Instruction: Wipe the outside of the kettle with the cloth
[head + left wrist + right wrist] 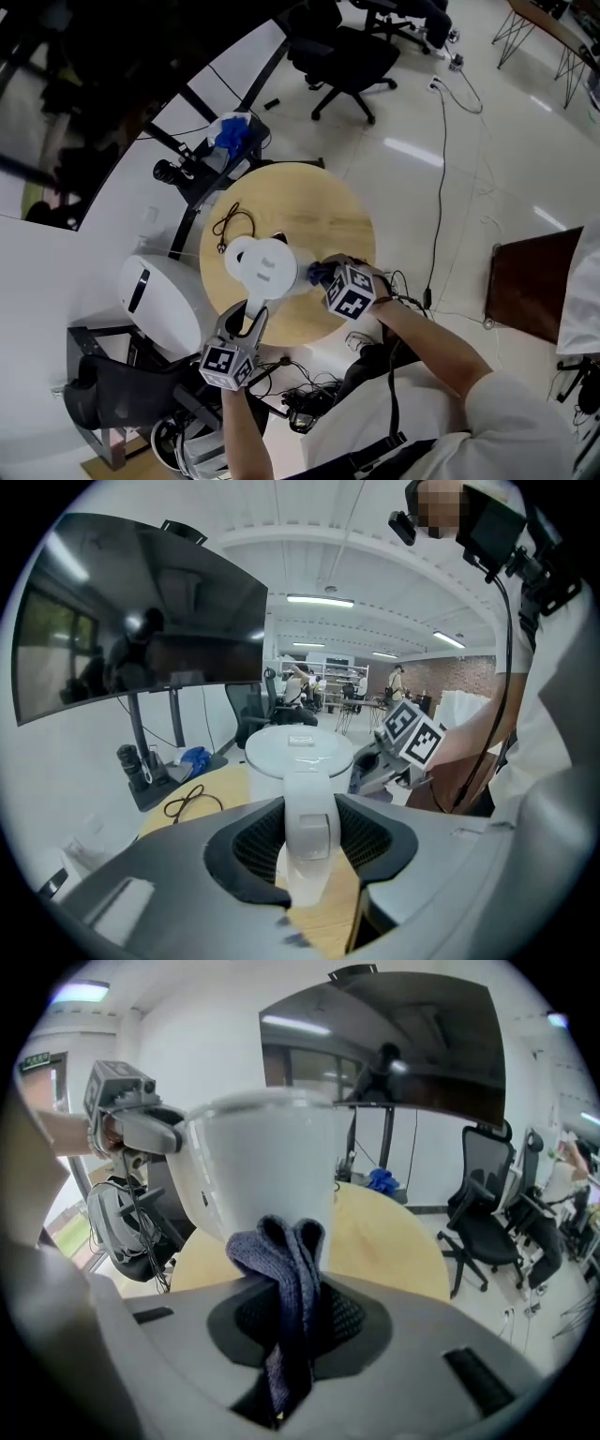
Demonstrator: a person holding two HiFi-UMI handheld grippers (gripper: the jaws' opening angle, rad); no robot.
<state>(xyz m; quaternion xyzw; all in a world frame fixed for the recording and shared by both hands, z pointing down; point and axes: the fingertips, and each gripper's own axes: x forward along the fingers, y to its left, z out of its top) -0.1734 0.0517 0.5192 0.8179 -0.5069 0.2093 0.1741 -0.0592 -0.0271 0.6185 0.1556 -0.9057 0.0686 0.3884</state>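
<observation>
The print in view was the black-and-white square markers on the cube of each tool; no lettering on the kettle could be read. The white, glossy plastic electric kettle (265, 265) stood upright on the round pale-wood bench (309, 202), near the bench edge closest to the person. Its lid (300, 748) was a flat white disc with a small rectangular tab at the centre. A broad white strap handle (310, 825) with a rectangular button panel curved down from the lid on the person's side of the kettle.

The left tool (309, 844) was clenched on that handle, its black ribbed pads against both sides of the strap. On the right side of the kettle, the right tool (292, 1321) was clamped on a dark grey-blue knitted cloth (284, 1274). The cloth was bunched into folds that stood up past the jaws and lay against the lower part of the kettle's white wall. From the head view the cloth showed as a dark patch touching the kettle's right side.

Beyond the kettle, on the same bench, lay a thin black coiled cable (231, 225).
</observation>
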